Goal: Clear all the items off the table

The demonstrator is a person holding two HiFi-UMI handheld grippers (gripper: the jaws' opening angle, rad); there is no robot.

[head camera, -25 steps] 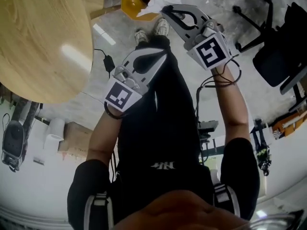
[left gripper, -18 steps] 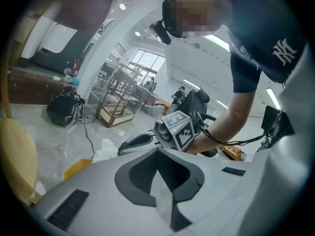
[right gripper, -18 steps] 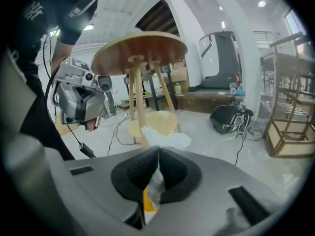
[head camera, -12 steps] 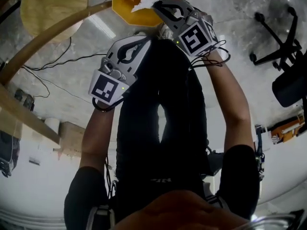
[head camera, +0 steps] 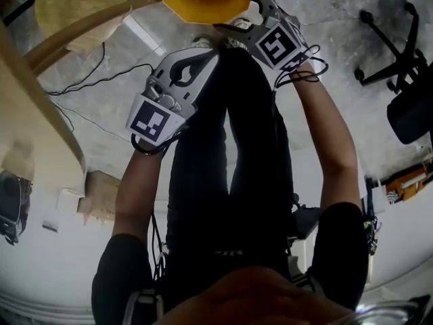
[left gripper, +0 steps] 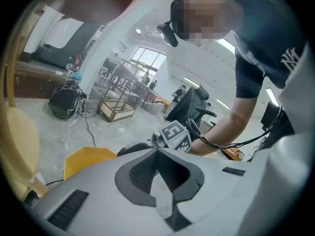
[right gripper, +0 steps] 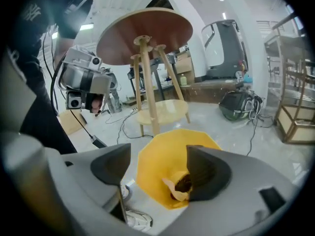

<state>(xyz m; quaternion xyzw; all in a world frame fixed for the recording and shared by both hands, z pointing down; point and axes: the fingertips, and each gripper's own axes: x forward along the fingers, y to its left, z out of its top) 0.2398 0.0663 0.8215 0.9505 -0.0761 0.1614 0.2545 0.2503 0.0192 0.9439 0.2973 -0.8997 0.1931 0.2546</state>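
Jaws of right gripper (head camera: 226, 7) just opened, empty; shirt (left gripper: 290, 58) maybe NY

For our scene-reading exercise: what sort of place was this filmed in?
Probably an indoor lab or workshop rather than a home: a wheeled office chair, loose cables trailing over the floor, and metal-frame racks in the background.

My left gripper (left gripper: 157, 154) has its jaws pressed together, and a pale strip (left gripper: 161, 200) shows in the seam toward 6 o'clock; I can't tell what it is. Just past the tips at 1 o'clock sits the right gripper's marker cube (left gripper: 175, 134), with a bare forearm (left gripper: 231, 124) trailing off toward 3 o'clock. A yellow bin (left gripper: 86, 160) stands on the floor (left gripper: 74, 134) at 9 o'clock, partly hidden behind the jaws.
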